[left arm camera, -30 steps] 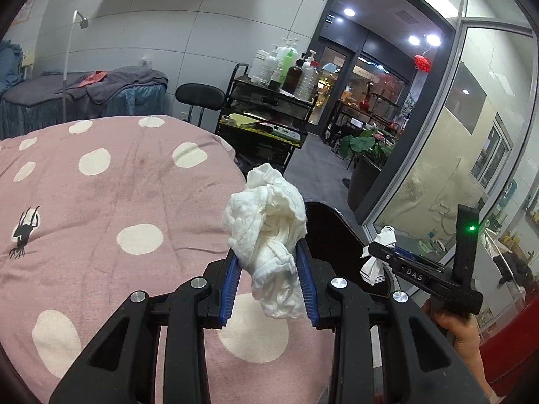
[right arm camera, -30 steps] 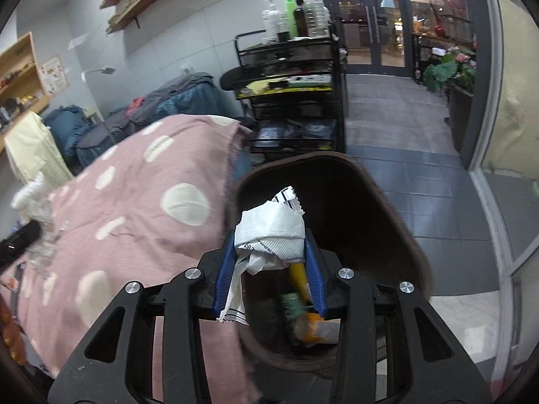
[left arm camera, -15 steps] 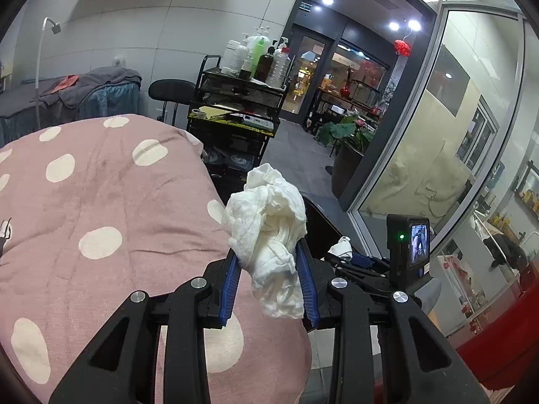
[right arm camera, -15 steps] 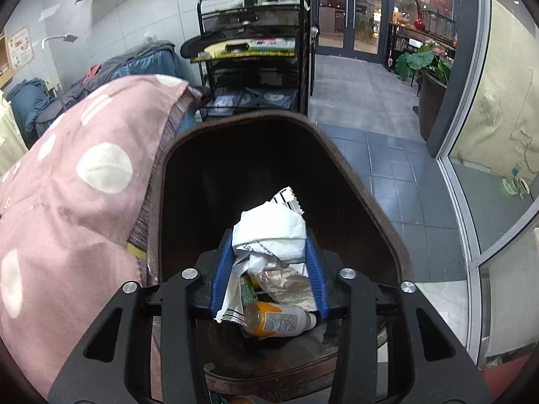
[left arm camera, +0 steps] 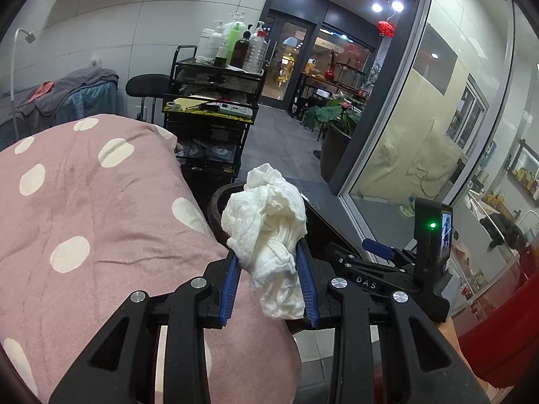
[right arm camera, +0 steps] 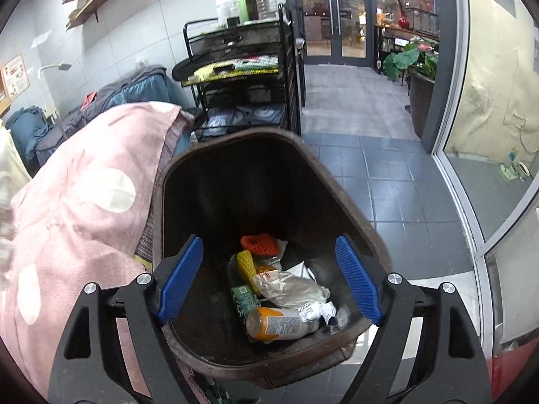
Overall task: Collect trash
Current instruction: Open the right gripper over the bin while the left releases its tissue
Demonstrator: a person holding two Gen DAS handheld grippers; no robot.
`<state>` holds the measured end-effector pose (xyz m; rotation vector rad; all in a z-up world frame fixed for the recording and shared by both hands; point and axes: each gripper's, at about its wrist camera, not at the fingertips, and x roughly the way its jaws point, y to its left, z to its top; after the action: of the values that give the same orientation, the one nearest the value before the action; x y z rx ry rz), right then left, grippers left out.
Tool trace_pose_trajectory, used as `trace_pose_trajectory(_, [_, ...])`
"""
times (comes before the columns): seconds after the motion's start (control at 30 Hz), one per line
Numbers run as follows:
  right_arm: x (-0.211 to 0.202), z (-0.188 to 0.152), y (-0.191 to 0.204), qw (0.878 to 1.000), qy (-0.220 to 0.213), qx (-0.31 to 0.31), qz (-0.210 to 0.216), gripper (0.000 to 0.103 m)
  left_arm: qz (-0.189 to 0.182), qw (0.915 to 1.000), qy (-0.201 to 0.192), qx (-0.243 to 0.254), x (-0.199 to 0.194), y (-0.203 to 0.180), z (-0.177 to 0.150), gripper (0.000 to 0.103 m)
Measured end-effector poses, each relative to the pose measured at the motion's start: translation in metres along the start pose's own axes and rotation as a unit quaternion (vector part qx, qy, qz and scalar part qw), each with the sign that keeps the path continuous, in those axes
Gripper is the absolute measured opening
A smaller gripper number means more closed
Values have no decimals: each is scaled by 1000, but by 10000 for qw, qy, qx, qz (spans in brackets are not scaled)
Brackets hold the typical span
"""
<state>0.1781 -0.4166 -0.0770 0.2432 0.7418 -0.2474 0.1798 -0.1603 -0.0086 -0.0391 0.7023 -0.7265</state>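
Note:
My left gripper (left arm camera: pixel 269 279) is shut on a crumpled white tissue wad (left arm camera: pixel 269 235), held above the edge of the pink polka-dot bed (left arm camera: pixel 84 219), just short of the brown trash bin (left arm camera: pixel 219 208). My right gripper (right arm camera: pixel 269 279) is open and empty, directly over the mouth of the brown bin (right arm camera: pixel 337 185). In the bin lie a white printed wrapper (right arm camera: pixel 316 311), an orange bottle (right arm camera: pixel 279 328), a crumpled paper bag (right arm camera: pixel 289 291), a green carton (right arm camera: pixel 246 303) and foam fruit nets (right arm camera: pixel 259 242). The right gripper also shows in the left wrist view (left arm camera: pixel 377 247).
The bin stands on grey floor tiles (right arm camera: pixel 387 175) against the bed's side (right arm camera: pixel 84 208). A black trolley (left arm camera: pixel 212 118) with bottles stands behind it. Glass walls (left arm camera: pixel 421 134) and a potted plant (right arm camera: pixel 414 67) are to the right. A red object (left arm camera: pixel 498 336) is at the lower right.
My right gripper has opened and the white wrapper has dropped into the bin. My left gripper has carried the tissue wad closer to the bin.

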Motion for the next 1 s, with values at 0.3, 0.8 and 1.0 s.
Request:
trace_pose_trajectory(0.3, [-26, 0, -17, 9996, -191, 207, -78, 84, -229, 9988, 378, 232, 41, -20, 16, 32])
trace_pose_trajectory(0.8, [-41, -4, -49, 9971, -273, 538, -464, 87, -311, 9915, 1084, 651, 105, -47, 25, 32])
trace_pose_trajectory(1.0, [-44, -4, -59, 9963, -258, 605, -558, 87, -177, 9896, 1217, 744, 119, -53, 26, 65])
